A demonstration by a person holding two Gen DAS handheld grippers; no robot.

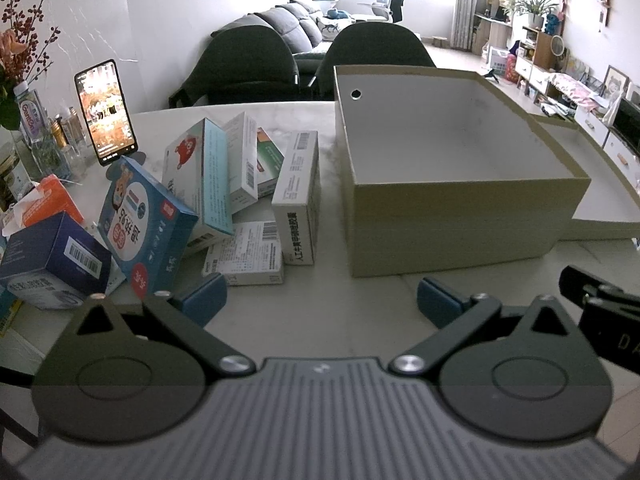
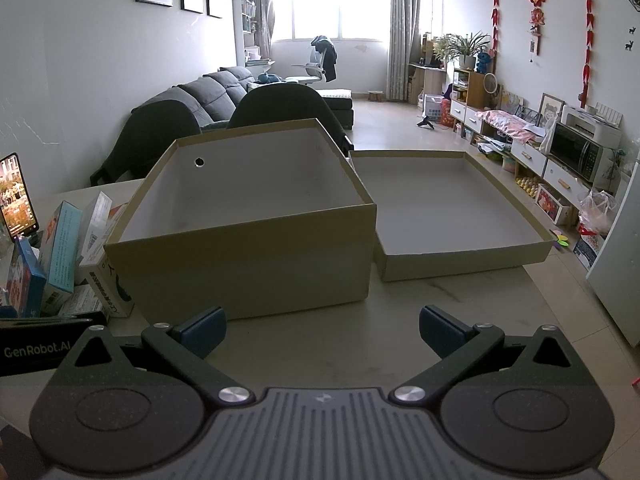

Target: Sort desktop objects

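Both grippers level above the table, jaws spread, nothing held

Left gripper (image 1: pixel 322 300) hovers low over the pale table (image 1: pixel 320 280), jaws wide apart; just beyond and left lies the heap of medicine boxes (image 1: pixel 240 196), some upright, some tilted. Right gripper (image 2: pixel 322 330) sits beside it, jaws likewise spread, facing the open cardboard box (image 2: pixel 240 264); the box lid (image 2: pixel 460 256) lies upturned, touching its right side. Farther left, a lit phone (image 1: pixel 106 112) stands propped
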